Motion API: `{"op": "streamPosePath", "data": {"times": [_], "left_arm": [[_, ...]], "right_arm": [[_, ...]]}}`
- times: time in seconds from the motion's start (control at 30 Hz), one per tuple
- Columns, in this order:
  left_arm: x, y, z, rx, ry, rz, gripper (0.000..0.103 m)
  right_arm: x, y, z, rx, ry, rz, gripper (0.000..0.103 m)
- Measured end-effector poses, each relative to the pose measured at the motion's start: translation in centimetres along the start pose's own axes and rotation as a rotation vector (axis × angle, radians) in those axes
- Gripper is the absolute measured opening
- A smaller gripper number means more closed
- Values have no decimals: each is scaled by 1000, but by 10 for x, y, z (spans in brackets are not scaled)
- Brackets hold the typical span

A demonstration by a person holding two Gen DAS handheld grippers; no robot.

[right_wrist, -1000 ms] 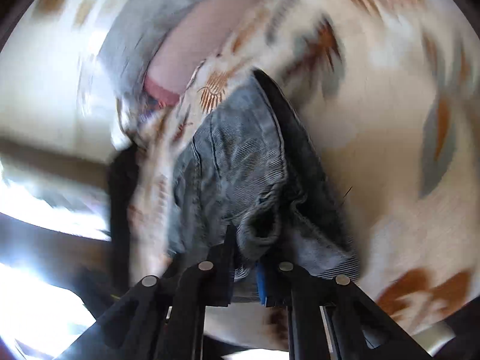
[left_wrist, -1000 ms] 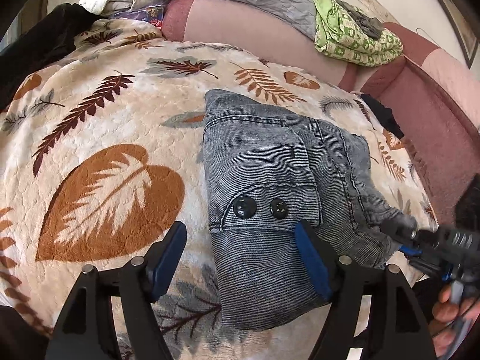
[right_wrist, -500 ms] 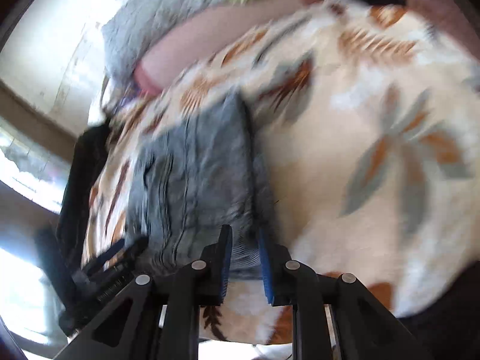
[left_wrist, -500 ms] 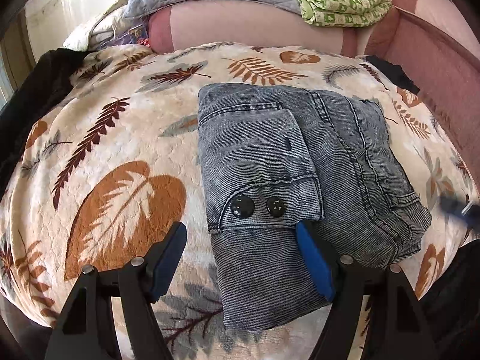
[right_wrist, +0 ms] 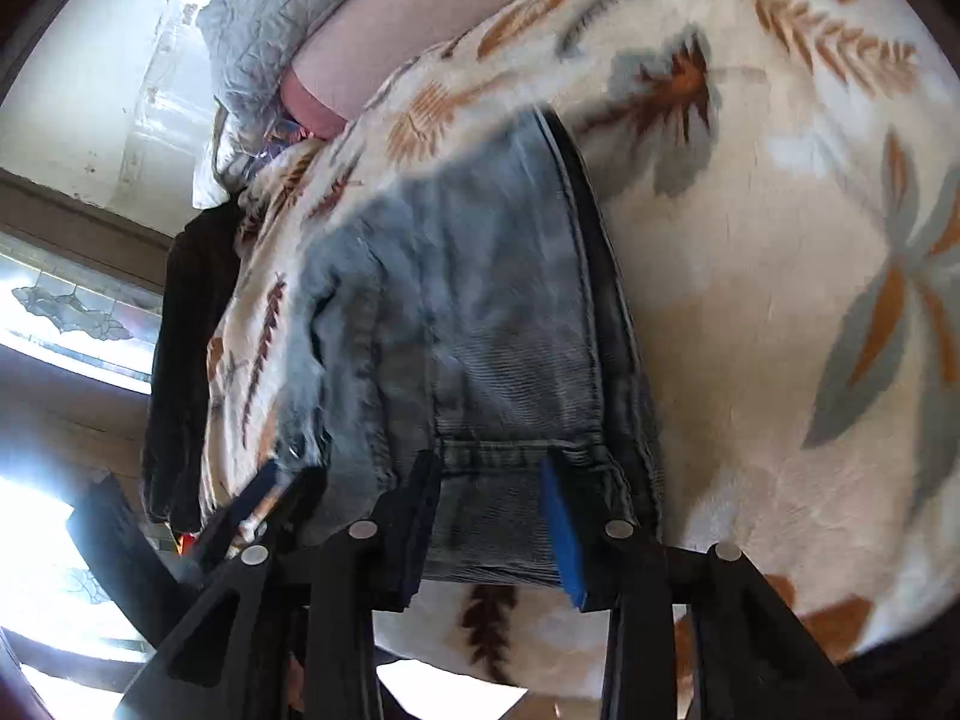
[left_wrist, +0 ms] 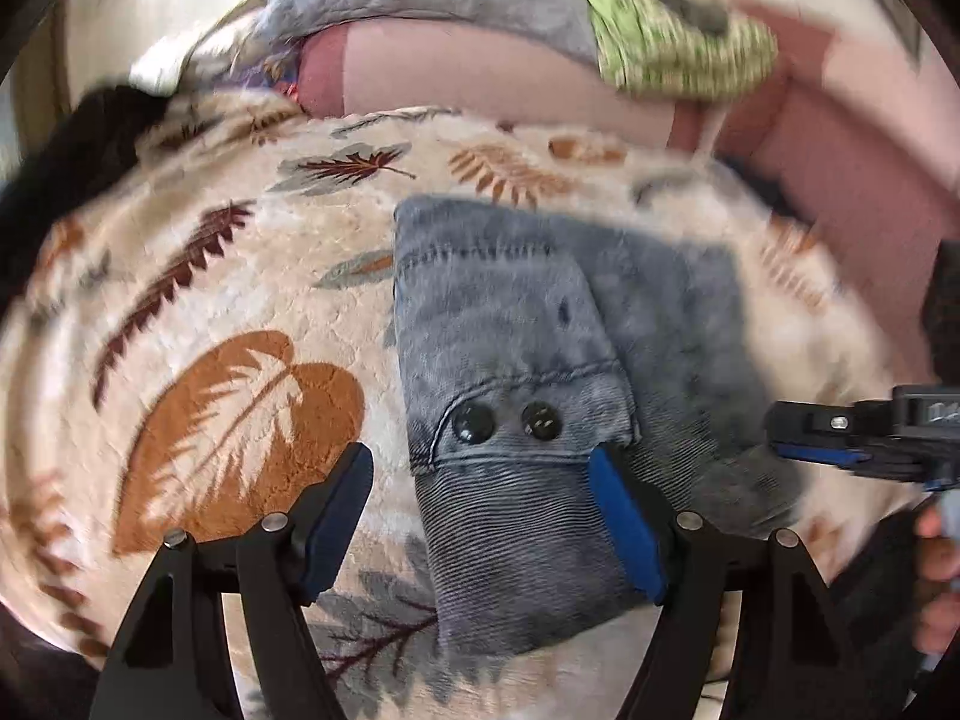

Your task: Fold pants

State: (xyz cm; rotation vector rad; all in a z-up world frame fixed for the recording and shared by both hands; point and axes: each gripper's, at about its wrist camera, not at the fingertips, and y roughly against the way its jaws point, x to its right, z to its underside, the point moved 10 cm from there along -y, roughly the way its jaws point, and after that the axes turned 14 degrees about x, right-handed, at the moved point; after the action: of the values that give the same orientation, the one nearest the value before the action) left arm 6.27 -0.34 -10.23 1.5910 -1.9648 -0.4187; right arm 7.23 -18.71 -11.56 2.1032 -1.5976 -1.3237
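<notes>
Right wrist view shows the right hand-held gripper [right_wrist: 489, 516], clamped a second ago, now spread around the near edge of the folded grey-blue corduroy pants [right_wrist: 480, 324] on the leaf-print fleece blanket [right_wrist: 780, 312], the left hand-held gripper [left_wrist: 480, 516] wide open, empty, suggesting folding is nearly finished.

The grey-blue denim pants [left_wrist: 558, 372] lie folded into a compact rectangle, buttoned pocket flap facing up.

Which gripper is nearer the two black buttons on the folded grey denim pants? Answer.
Left. The left gripper hovers just below the buttons; the right gripper is at the pants' right edge.
</notes>
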Motion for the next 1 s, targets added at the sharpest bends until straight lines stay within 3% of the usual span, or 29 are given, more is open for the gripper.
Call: {"op": "streamPosePath", "data": {"times": [0.07,0.13,0.23,0.37,0.47,0.57,0.6,0.67,0.7,0.83,1.0], "left_arm": [[-16,10,-14,54,129,32,75],[-46,13,-20,65,281,25,75],[-64,-6,-3,-39,433,87,75],[-49,-22,13,-125,451,160,75],[-33,-25,11,-141,412,200,75],[-28,-30,14,-156,403,214,75],[-26,-31,13,-154,387,215,75],[-22,-33,13,-151,357,215,75],[-21,-35,12,-151,346,212,73],[-8,-39,13,-151,276,202,70],[1,-40,16,-143,237,194,70]], "right_arm": [[-30,7,-25,33,119,7,46],[-56,3,-41,39,196,-15,68],[-107,-29,-67,-7,357,-17,70],[-154,-117,-70,-251,502,20,70],[-156,-156,-63,-354,630,134,70],[-146,-187,-52,-450,680,220,70],[-144,-194,-48,-476,708,234,69],[-136,-203,-42,-524,752,281,29],[-134,-205,-43,-526,753,281,19],[-127,-200,-70,-382,654,284,18],[-106,-181,-107,-165,575,371,18]]}}
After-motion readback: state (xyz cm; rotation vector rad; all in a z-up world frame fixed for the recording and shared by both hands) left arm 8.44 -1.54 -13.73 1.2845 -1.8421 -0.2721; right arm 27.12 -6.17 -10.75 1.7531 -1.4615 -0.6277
